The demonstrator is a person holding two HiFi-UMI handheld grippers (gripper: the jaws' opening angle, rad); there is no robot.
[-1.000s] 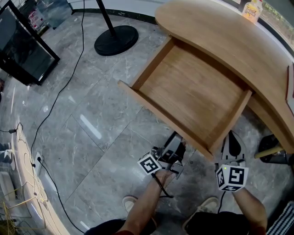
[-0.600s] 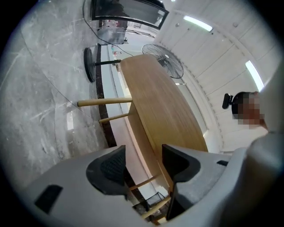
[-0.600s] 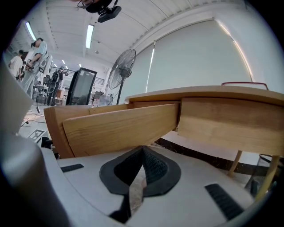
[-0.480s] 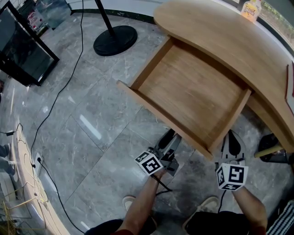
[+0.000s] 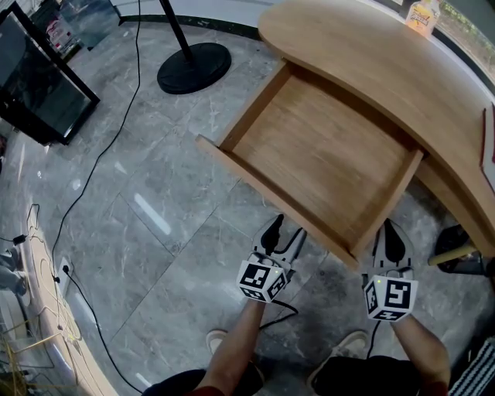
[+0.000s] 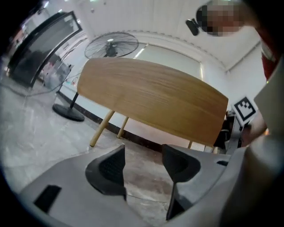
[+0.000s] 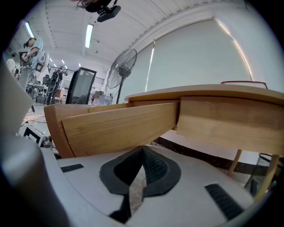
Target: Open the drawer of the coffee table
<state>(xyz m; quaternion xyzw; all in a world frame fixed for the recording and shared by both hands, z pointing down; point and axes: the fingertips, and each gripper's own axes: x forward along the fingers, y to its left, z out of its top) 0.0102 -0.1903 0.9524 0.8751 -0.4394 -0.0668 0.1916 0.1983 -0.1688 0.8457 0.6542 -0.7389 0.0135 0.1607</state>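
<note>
The wooden coffee table (image 5: 387,62) has its drawer (image 5: 325,158) pulled far out, with nothing inside. My left gripper (image 5: 282,234) hangs just in front of and below the drawer's front panel (image 6: 151,99), apart from it. Its jaws are open with only floor between them (image 6: 143,162). My right gripper (image 5: 392,232) sits low by the drawer's right corner. Its pads (image 7: 153,166) meet, shut on nothing. The drawer's corner (image 7: 120,126) and the table apron (image 7: 230,119) rise close above it.
A fan's black round base (image 5: 193,67) and pole stand on the grey tiled floor left of the table. A black cabinet (image 5: 39,85) is at the far left, with cables (image 5: 100,155) trailing across the floor. A bottle (image 5: 422,15) stands on the tabletop. My shoes (image 5: 224,340) are below.
My left gripper has drawn back from the drawer's front edge, shifted a little left and turned its marker cube. The drawer and the right gripper have stayed where they were.
</note>
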